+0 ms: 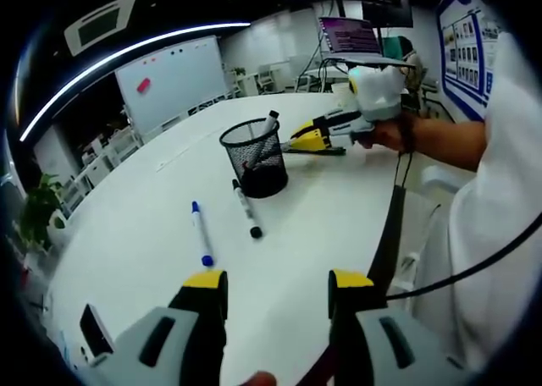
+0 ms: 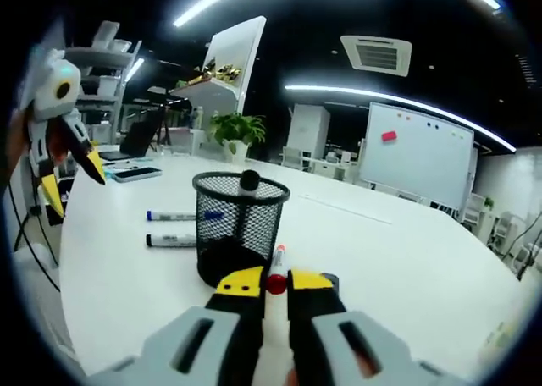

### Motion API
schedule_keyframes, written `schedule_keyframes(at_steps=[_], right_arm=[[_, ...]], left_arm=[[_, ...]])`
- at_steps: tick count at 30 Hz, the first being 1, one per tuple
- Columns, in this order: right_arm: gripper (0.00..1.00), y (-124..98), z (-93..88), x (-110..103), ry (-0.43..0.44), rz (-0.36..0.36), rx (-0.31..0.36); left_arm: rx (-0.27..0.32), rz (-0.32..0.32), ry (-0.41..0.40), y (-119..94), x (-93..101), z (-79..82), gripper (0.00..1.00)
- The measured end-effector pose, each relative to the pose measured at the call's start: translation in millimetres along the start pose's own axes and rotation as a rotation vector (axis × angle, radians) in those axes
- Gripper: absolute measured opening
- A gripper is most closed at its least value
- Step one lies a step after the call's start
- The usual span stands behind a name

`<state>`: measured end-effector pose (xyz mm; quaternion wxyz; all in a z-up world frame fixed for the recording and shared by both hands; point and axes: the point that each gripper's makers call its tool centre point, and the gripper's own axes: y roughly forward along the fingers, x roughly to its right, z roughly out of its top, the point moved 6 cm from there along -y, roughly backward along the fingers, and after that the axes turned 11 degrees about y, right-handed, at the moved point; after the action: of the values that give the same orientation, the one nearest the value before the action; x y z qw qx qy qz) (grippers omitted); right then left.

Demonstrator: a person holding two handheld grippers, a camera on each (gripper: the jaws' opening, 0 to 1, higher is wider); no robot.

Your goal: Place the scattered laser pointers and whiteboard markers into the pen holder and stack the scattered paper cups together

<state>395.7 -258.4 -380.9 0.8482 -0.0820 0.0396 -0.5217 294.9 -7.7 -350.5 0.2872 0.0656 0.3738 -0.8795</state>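
Sorting markers into the pen holder [image 1: 255, 157] is the step you're on. Start at your left: the left gripper [image 1: 278, 289] hovers above the white table [image 1: 152, 259] with its jaws spread and nothing between them, and ahead of it lie a blue-capped marker [image 1: 201, 234] and, just beside the holder's foot, a black-capped marker [image 1: 246, 208]. Both are still loose. The mesh holder already carries one marker standing upright. Over on your right, the right gripper [image 2: 277, 282] has its jaws pressed onto a red-tipped marker [image 2: 276, 272], held low beside the holder's base [image 2: 238, 225]. To my eye, your next move calls for lifting that marker above the rim, tipping it upright and releasing it inside; then bring your left down on the black-capped one.
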Motion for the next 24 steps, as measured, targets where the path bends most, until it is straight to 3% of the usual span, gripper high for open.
schedule_keyframes(at_steps=[24], right_arm=[[0.1,-6.2,20.0,-0.9,-0.033,0.011,0.107]], left_arm=[[0.003,-0.007,0.01,0.7,-0.8,2.7,0.49]])
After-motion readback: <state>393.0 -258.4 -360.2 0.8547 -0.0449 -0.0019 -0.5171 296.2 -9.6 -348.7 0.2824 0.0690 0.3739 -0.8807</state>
